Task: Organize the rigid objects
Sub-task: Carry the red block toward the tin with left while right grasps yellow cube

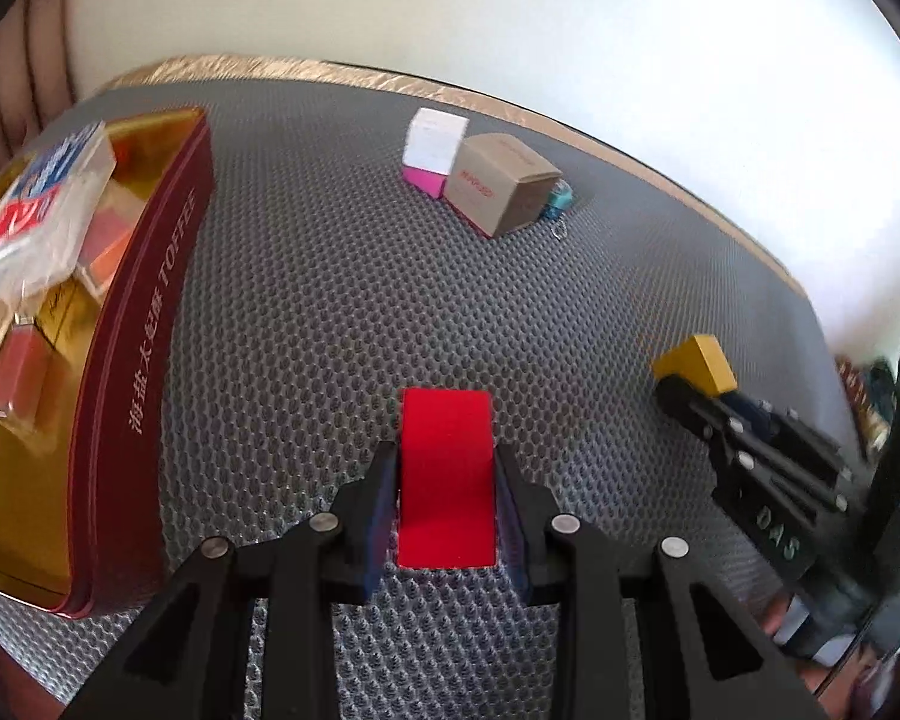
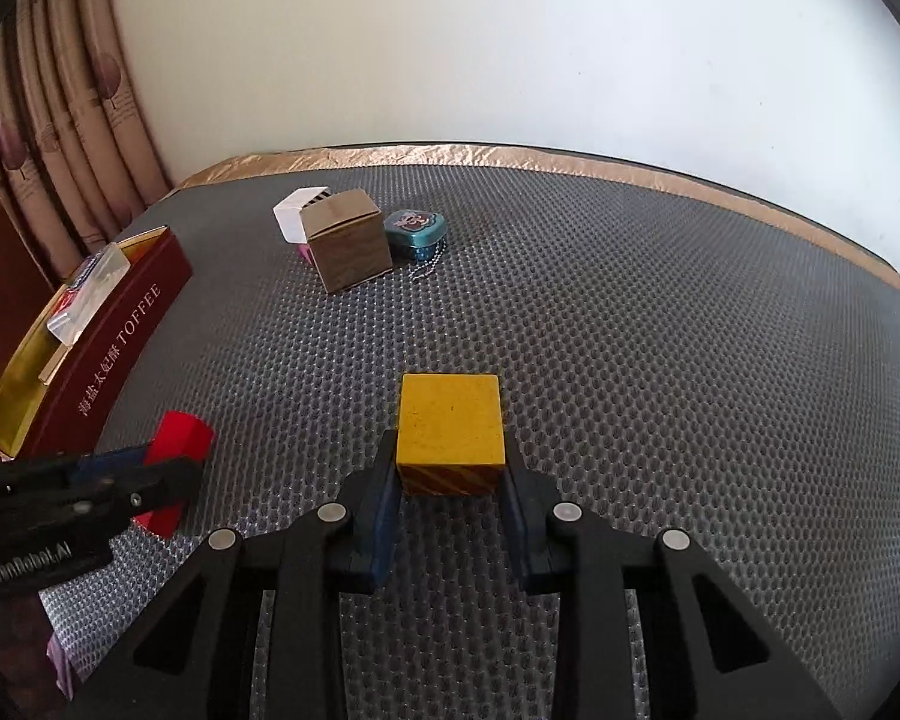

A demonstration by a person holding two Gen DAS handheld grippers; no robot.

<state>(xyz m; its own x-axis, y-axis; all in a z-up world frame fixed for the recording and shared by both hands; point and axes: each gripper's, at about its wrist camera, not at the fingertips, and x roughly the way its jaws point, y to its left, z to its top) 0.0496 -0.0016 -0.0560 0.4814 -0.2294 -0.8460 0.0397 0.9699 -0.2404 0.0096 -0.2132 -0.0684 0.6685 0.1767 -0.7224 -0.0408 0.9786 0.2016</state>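
My left gripper (image 1: 447, 468) is shut on a red block (image 1: 446, 474), just above the grey mesh mat; the block also shows in the right wrist view (image 2: 177, 441). My right gripper (image 2: 450, 456) is shut on a yellow wooden cube (image 2: 450, 429), which also shows in the left wrist view (image 1: 699, 363). A dark red toffee tin (image 1: 144, 324) with a gold inside lies to the left and holds a clear-wrapped pack (image 1: 42, 204) and small pink and orange items. The tin also shows in the right wrist view (image 2: 120, 336).
At the back of the mat stand a brown cardboard box (image 2: 348, 246), a white and pink box (image 2: 291, 216) behind it and a teal tin with a chain (image 2: 414, 231). The mat's gold edge (image 2: 570, 159) meets a white wall. Curtains (image 2: 48, 120) hang at the left.
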